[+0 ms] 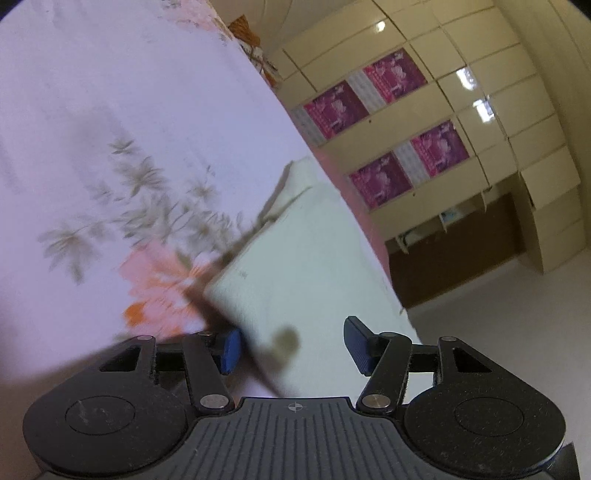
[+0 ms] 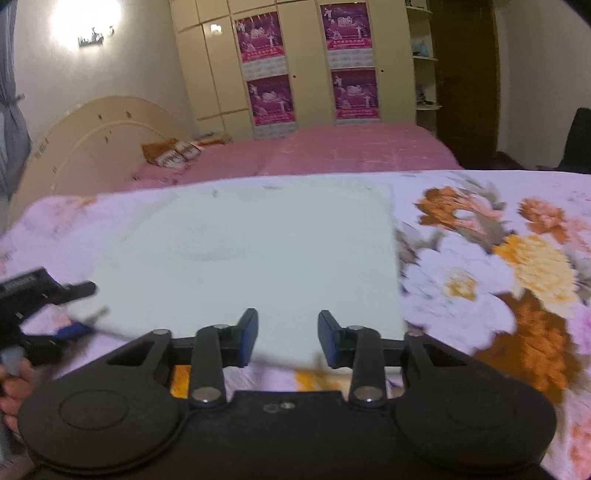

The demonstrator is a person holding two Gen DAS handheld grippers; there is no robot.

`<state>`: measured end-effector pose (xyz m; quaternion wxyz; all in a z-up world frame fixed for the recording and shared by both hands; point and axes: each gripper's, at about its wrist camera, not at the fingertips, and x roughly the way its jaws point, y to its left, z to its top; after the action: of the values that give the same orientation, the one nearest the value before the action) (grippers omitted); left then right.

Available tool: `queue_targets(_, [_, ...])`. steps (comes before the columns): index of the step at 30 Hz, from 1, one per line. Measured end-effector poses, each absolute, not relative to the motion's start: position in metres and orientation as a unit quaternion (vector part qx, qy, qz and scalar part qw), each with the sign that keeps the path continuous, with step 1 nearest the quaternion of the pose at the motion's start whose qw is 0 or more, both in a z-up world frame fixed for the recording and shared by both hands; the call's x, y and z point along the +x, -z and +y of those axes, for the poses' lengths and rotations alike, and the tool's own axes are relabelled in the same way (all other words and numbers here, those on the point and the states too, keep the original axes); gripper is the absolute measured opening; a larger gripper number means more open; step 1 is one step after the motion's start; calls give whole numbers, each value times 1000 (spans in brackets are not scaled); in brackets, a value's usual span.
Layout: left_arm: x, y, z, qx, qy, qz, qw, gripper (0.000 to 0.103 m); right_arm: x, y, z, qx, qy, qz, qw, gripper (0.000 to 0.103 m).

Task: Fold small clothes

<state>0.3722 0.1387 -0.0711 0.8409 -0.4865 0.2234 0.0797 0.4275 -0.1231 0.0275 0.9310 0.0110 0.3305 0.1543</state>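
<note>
Blue-padded tongs (image 2: 288,339) over flat, pale square cloth (image 2: 258,251)

surface: floral bedsheet (image 2: 480,258) | on it: pale cloth (image 2: 258,251), lying flat

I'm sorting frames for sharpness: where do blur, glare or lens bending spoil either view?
Left wrist view: the flowered bedsheet and the pale white folded cloth are smeared by motion blur, and lamp glare spots the glossy cream wardrobe doors, which bend with the fisheye. Right wrist view: a wall lamp blows out to white, the sheet's flowers streak at the right, the cloth stays fairly sharp.
</note>
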Motion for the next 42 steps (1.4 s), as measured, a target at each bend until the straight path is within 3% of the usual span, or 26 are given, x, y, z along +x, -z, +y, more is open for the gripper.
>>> queue_targets(1, [378,72,139,-487,-81,219,842,58,434,-28,-119,15,-160,328,931,19])
queue_targets(3, [390,75,140,-486,-87,219,842,41,450,-26,-111,23,-175,323,930,14])
queue_targets(6, [408,82,149,-509,-101,219,826,17,475,-19,-93,26,-187,326,926,13])
queue_targets(8, [420,87,155,-522,-104,226,816,8,490,-13,-80,26,-195,329,924,13])
queue_targets(14, [421,63,147,-480,-78,195,852,7,517,-4,-50,12,-206,323,924,11])
queue_targets(23, [438,73,155,-462,-93,229,852,7,517,24,-20,-71,-221,320,919,7])
queue_targets(28, [440,29,139,-403,-62,214,888,7,516,21,-17,-86,-219,322,917,7])
queue_targets(35, [485,-66,75,-243,25,230,942,7,529,12,-49,38,-213,355,909,6])
queue_targets(42, [533,-79,-23,-118,116,308,937,7,514,-16,-171,220,-125,311,916,27])
